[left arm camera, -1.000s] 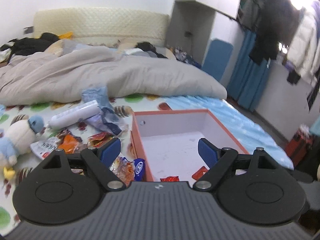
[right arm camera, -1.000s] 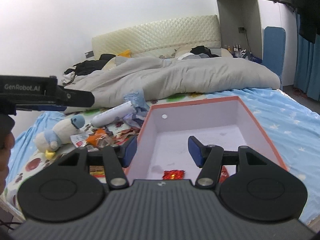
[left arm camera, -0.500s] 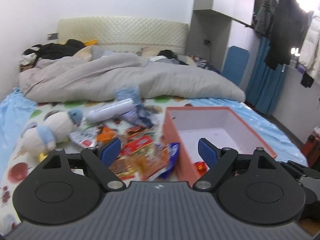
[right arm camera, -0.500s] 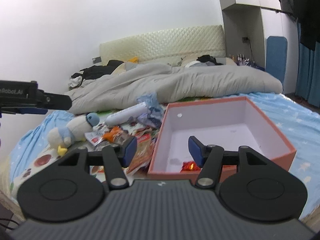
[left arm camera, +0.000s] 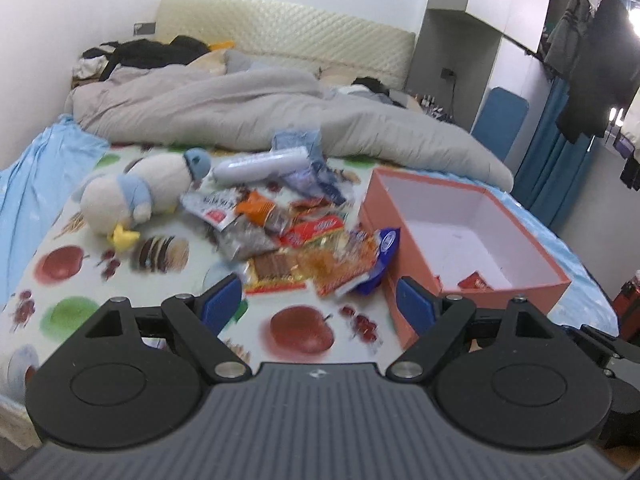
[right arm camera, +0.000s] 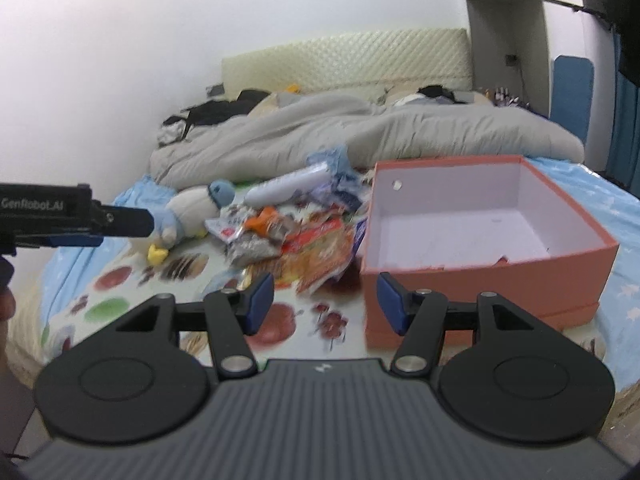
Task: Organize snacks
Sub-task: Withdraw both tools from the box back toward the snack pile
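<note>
Bed (left arm camera: 48, 184) with fruit-print sheet, pale blue at the edges; grey duvet (left arm camera: 248, 120) heaped across the far half, dark clothes by the padded headboard. Box (right arm camera: 560, 264), salmon-coloured outside, white inside, lid off, standing on the sheet right of centre; one small red packet (left arm camera: 474, 281) lies on its floor near the front wall. Snacks (left arm camera: 304, 248), a loose pile of mixed packets on the sheet just left of the box, the nearest ones touching its left wall; a white tube-shaped pack (left arm camera: 260, 165) lies at the far end of the pile. Plush toy (left arm camera: 136, 192), white and blue, on its side left of the pile. Left gripper (left arm camera: 318, 306), jaws wide apart, nothing between them, above the sheet in front of the pile. Right gripper (right arm camera: 324, 300), jaws partly apart, nothing between them, near the box's front left corner
</note>
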The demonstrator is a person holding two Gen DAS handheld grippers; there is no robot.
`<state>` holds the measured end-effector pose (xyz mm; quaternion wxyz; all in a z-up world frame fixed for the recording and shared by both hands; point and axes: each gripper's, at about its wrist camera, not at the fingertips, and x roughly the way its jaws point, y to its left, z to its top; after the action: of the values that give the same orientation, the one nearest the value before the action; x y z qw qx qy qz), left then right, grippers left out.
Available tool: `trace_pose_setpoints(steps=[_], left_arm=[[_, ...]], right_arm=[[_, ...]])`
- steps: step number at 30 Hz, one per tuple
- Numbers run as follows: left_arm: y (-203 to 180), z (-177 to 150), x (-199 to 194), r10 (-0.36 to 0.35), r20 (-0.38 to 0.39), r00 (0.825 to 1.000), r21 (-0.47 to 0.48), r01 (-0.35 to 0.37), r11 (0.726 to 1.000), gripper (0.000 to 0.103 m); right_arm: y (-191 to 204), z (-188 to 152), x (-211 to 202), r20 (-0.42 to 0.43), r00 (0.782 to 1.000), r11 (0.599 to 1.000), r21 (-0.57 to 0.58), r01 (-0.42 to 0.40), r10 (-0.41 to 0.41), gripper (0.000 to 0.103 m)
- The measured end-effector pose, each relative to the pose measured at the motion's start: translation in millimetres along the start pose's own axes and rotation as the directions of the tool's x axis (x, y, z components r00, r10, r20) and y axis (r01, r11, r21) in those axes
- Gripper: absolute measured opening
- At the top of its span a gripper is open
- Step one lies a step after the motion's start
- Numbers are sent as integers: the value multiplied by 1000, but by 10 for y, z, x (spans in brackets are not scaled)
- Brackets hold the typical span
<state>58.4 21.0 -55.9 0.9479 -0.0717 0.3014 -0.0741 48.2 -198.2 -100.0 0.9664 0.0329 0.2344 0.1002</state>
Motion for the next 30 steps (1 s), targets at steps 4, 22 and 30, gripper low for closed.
trace_pose_setpoints(steps=[4, 22, 30], left_arm=[[105, -97, 11, 25, -12, 1000, 0, -25, 1000, 87], [558, -173, 443, 66, -56, 996, -99, -72, 992, 87], [836, -108, 918, 67, -98, 993, -140, -80, 987, 87]], right_arm=[[97, -117, 51, -46, 999, 1000, -19, -12, 12, 60], [419, -60, 546, -96, 995, 990, -140, -35, 21, 59], [589, -49, 942, -142, 990, 981, -186, -49, 23, 58]])
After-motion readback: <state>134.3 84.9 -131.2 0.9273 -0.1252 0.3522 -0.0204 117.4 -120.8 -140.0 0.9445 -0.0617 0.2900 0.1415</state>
